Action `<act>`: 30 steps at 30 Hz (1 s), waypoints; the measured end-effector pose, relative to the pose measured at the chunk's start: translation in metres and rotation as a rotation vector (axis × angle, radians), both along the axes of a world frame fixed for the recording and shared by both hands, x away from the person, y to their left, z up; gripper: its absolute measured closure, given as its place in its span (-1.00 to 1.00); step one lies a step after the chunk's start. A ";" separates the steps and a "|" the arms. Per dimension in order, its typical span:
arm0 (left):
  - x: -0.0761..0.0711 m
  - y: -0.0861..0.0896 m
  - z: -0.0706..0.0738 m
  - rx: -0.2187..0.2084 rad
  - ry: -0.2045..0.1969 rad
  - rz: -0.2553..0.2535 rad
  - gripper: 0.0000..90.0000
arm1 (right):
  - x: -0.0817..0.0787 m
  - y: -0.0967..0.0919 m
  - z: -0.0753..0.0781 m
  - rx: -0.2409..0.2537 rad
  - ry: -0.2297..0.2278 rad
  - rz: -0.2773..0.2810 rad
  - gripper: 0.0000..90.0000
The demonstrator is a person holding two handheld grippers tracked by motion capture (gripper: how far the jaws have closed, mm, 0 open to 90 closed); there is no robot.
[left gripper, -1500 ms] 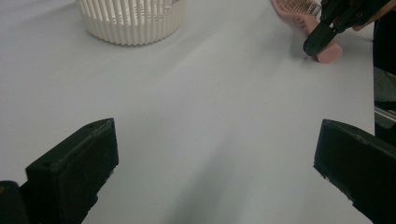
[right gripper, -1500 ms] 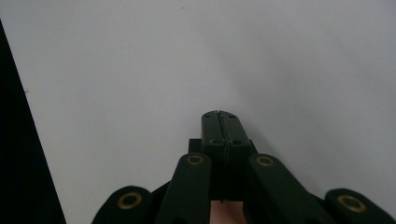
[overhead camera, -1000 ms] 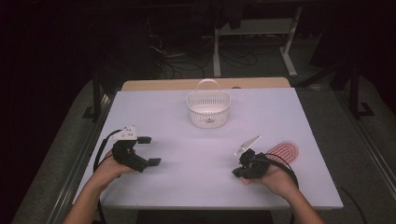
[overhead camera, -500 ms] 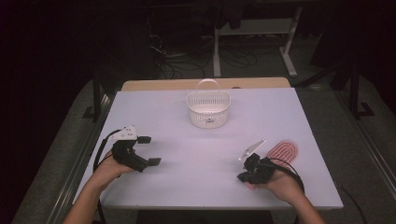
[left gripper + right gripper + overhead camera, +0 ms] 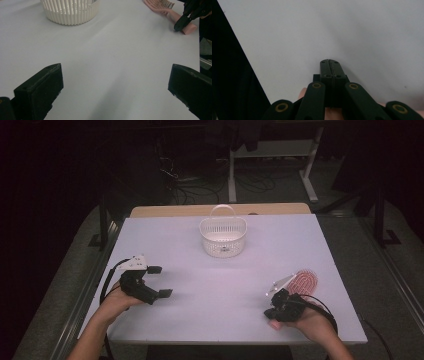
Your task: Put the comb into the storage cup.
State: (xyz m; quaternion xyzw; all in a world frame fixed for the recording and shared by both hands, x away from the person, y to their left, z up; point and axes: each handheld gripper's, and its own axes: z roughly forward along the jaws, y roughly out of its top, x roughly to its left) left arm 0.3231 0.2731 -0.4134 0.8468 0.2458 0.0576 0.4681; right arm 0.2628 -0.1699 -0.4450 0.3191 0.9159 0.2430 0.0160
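The left gripper view shows the pink hairbrush [image 5: 175,13] handle beneath the clenched right hand-held gripper [image 5: 178,26], whose own view shows jaws pressed together on nothing over the tabletop [image 5: 362,30]; the left hand-held gripper [image 5: 159,281] stands released.

Right tongs [image 5: 272,312] cover the middle of the pink hairbrush [image 5: 306,281] handle. The basket [image 5: 70,11] is cut off by the left gripper view's top edge.
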 end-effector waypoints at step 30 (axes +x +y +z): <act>0.000 -0.004 -0.001 0.010 0.000 -0.011 -1.00 | -0.017 -0.051 0.003 -0.019 -0.002 -0.115 0.98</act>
